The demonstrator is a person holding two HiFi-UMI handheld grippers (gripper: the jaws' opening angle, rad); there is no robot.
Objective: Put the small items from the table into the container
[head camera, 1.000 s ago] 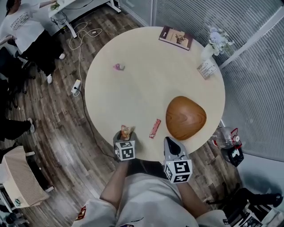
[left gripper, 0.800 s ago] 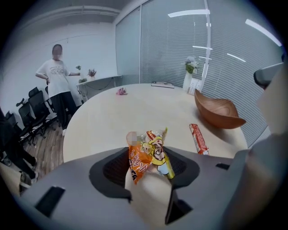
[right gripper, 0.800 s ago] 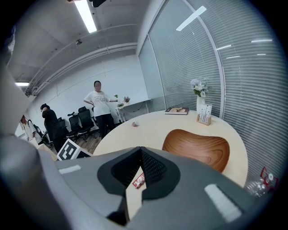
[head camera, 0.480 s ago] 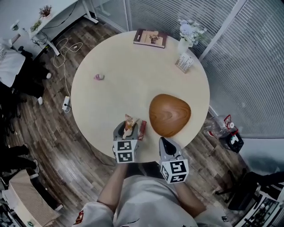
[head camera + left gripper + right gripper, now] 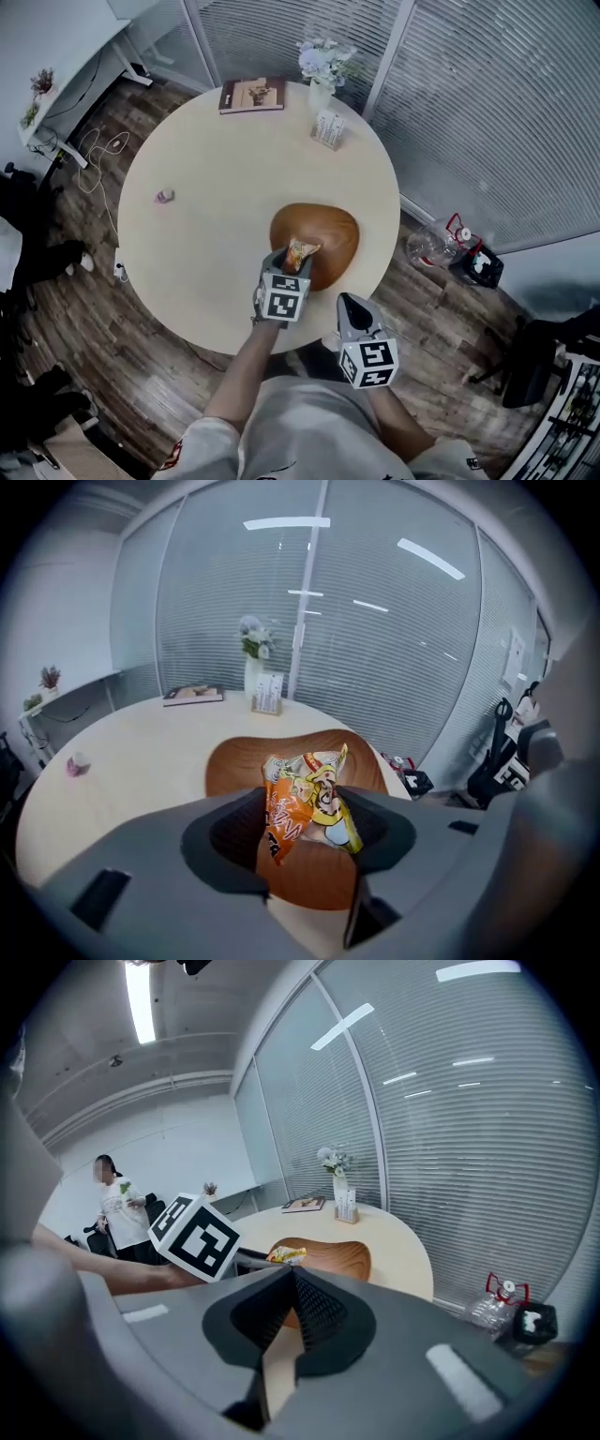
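Left tool (image 5: 305, 832) clamped on the packet (image 5: 305, 794), held over the bowl (image 5: 330, 230) at the worktop (image 5: 206, 141) near edge; right tool (image 5: 286, 1321) jaws together, empty; packet looks light, crinkly, slippery, so pinch a flat end.

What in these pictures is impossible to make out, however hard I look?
The pink item: too small in the head view to identify.
The bowl: inside partly covered by the left hand-held gripper and its packet in the head view, by the jaws in the left gripper view.
The book: title too small in every view.
The packet: print crumpled, unreadable.
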